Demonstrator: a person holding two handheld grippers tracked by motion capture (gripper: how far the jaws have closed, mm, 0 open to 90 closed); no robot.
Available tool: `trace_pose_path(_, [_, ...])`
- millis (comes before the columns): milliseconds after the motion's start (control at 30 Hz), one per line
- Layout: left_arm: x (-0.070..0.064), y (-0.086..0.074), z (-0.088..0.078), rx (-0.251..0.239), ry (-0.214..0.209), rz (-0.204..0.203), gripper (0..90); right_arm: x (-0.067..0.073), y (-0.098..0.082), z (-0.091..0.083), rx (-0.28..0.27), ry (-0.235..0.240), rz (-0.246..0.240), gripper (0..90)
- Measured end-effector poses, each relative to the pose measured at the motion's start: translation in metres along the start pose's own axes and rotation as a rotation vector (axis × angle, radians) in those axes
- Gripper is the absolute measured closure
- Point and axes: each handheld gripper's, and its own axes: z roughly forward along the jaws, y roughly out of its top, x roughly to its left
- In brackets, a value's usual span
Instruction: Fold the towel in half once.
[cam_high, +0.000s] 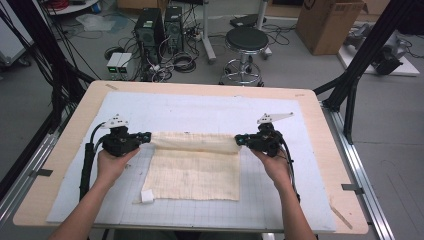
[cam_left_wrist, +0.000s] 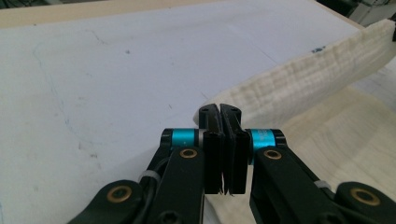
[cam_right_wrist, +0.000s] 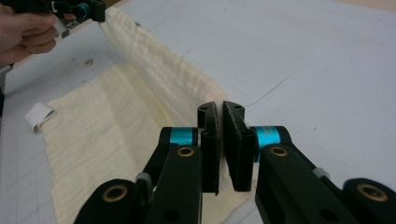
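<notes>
1. High view, nearest edge: the person's forearms enter from six o'clock, and the cloth (cam_high: 192, 167) lies mid-mat on the grid mat (cam_high: 310, 200), its loose hem toward six o'clock with a small white tag (cam_high: 147, 196) at the seven o'clock corner.
2. Farther up, the left gripper (cam_high: 145, 136) is clamped on the cloth's far corner at nine o'clock, and the right gripper (cam_high: 240, 140) is clamped on the matching corner at three o'clock; the lifted edge stretches between them as a raised band.
3. Cream, ribbed weave, faint stains; the fabric looks thin and limp.
4. To fold well, I judge both hands should travel together toward six o'clock, keeping the band taut and level, and lay corners onto corners before letting go.
5. Beyond, at twelve o'clock, bare mat, then the wooden table (cam_high: 200, 87) rim.
</notes>
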Motion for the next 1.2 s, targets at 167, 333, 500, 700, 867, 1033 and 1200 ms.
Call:
trace_pose_path(167, [-0.009, -0.01, -0.009, 0.011, -0.011, 0.033, 87.5, 0.006, -0.01, -0.001, 0.009, 0.014, -0.007, 85.3])
trace_pose_path(333, [-0.014, -0.02, -0.021, -0.009, -0.017, 0.048, 87.5, 0.016, -0.017, -0.003, 0.022, 0.022, -0.038, 85.3])
trace_pose_path(500, [-0.022, -0.034, -0.028, -0.01, -0.032, 0.056, 87.5, 0.023, -0.026, -0.004, 0.032, 0.032, -0.047, 85.3])
trace_pose_path(700, [-0.032, -0.05, -0.035, -0.003, -0.043, 0.069, 87.5, 0.031, -0.036, -0.008, 0.027, 0.041, -0.051, 85.3])
trace_pose_path(867, [-0.037, -0.057, -0.041, 0.016, -0.044, 0.1, 87.5, 0.039, -0.046, -0.007, 0.038, 0.05, -0.064, 85.3])
trace_pose_path(1033, [-0.04, -0.066, -0.045, 0.03, -0.066, 0.103, 87.4, 0.05, -0.057, -0.007, 0.061, 0.05, -0.089, 85.3])
trace_pose_path(1200, [-0.043, -0.072, -0.046, 0.059, -0.085, 0.117, 87.2, 0.054, -0.069, -0.007, 0.085, 0.051, -0.083, 85.2])
